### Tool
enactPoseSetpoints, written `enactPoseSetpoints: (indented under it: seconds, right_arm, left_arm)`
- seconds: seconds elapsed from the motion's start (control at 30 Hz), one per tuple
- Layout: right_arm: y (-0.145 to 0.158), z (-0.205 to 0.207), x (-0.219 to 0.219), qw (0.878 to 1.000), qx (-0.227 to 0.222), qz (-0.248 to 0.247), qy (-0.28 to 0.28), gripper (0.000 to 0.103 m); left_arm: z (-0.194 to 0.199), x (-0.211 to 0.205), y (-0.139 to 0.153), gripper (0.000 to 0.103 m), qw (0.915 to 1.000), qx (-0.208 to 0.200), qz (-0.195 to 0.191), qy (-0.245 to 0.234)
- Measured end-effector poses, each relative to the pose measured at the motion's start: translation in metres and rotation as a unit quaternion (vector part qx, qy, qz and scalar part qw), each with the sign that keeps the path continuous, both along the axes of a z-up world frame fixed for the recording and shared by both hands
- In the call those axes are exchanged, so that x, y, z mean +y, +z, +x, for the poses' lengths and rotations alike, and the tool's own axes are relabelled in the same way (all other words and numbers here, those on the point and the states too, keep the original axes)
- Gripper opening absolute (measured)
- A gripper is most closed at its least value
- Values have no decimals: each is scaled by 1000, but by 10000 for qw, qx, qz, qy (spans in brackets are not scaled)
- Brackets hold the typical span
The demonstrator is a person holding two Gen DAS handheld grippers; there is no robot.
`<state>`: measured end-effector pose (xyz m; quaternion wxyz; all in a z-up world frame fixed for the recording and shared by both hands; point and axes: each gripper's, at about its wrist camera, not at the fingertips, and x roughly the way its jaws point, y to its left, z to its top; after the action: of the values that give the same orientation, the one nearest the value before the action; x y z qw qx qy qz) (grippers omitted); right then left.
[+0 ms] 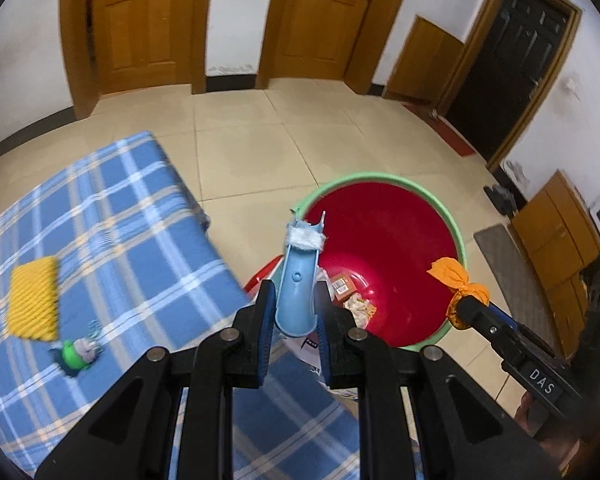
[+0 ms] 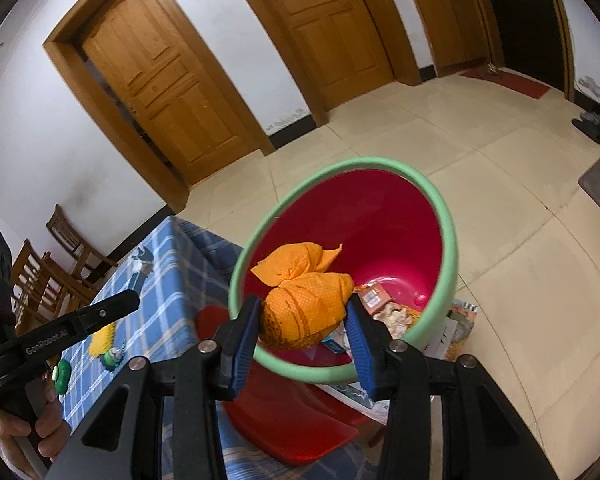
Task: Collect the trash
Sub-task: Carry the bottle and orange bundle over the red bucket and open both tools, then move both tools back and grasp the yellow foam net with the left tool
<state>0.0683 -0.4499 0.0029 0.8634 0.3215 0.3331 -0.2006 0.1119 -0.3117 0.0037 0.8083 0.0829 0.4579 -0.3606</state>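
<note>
My left gripper (image 1: 295, 286) is shut on a curved light-blue plastic piece (image 1: 298, 276) with a torn white-wrapped tip, held over the near-left rim of the bucket. The red bucket (image 1: 380, 178) has a green rim and stands right of the table. A small brown box (image 1: 342, 284) and crumpled paper (image 1: 358, 306) lie at its bottom. My right gripper (image 2: 303, 306) is shut on a knotted orange cloth bundle (image 2: 306, 312), held above the near rim of the bucket (image 2: 448, 240). In the left wrist view the right gripper (image 1: 466, 306) carries the orange bundle (image 1: 452, 276) at the bucket's right rim.
A table under a blue plaid cloth (image 1: 100, 220) carries a yellow pad (image 1: 34, 298) and a small green toy (image 1: 76, 354). A red plastic stool (image 2: 292, 420) and loose papers (image 2: 456, 320) lie around the bucket. Wooden chairs (image 2: 60, 248) stand beyond the table. A hand (image 2: 40, 432) holds the left gripper (image 2: 128, 300).
</note>
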Motion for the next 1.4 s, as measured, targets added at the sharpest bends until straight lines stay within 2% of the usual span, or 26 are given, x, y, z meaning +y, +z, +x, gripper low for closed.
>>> enactPoseSetpoints:
  seconds: [0.43,0.63,0.77,0.83,0.9,1.03,1.17,1.33,1.4]
  right_arm:
    - [-25,-10,-24,9990,188,277,-292,46]
    - [-32,-7,-27,9985,259,353,-342,46]
    - [-33,-4,-31,9985,261,338,-333,46]
    - [-34,-4,-30,9986,250,320,-324,48]
    - [-34,-4,-30,9987,246,318,-305,50]
    - [-33,-4,-29,9988,213,298,-312,55]
    - [-32,-4,-28,9989,162,310,-317,60]
    - [-31,-5,-28,9989,139,327,-300,64]
    - [-31,-4,-27,9989,128,332,-295,65]
  left_arm:
    - [3,-57,-37,19,9981,6,413,-455]
    - [4,-67,-48,19,9971,75,518,-550]
    - [5,-68,-45,19,9975,100,472,-512]
    - [4,-68,-43,22,9977,76,464,-492]
    - [5,-64,-39,40,9981,35,475,-402]
    - [6,-56,-33,44,9989,20,389,-273]
    - [11,-45,-26,54,9994,2,339,-95]
    - [17,-26,-17,56,9994,-91,329,102]
    - [21,-17,-14,60,9992,-121,330,206]
